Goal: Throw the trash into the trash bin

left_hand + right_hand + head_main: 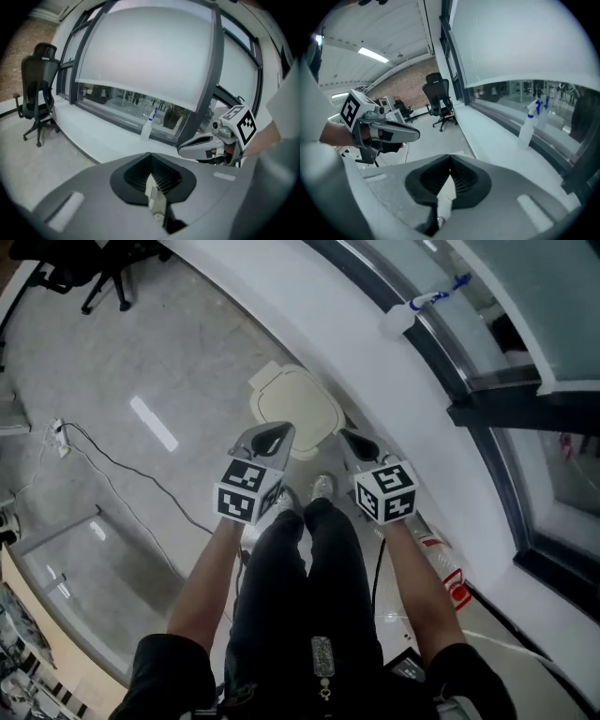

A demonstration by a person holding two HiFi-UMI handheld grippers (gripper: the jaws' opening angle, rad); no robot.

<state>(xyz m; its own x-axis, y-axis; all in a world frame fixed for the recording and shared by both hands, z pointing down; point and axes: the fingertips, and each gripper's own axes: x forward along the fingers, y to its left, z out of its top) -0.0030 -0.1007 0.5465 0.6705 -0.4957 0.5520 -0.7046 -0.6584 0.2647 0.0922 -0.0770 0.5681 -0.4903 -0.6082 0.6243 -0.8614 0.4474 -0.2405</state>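
Observation:
A white trash bin (298,407) with its lid down stands on the floor against the curved white ledge (375,371), just beyond both grippers. My left gripper (281,430) and right gripper (349,437) are held side by side above my feet, pointing toward the bin. The left gripper's (150,154) jaws meet at the tips with nothing between them. My right gripper's (450,157) jaws also meet and hold nothing. A red and white item (448,573) lies on the floor at the right by the ledge; I cannot tell what it is.
A spray bottle (412,310) stands on the ledge under the window. A black office chair (94,268) is at the far left. A cable (122,484) trails across the grey floor, and a glass panel (84,559) lies at the lower left.

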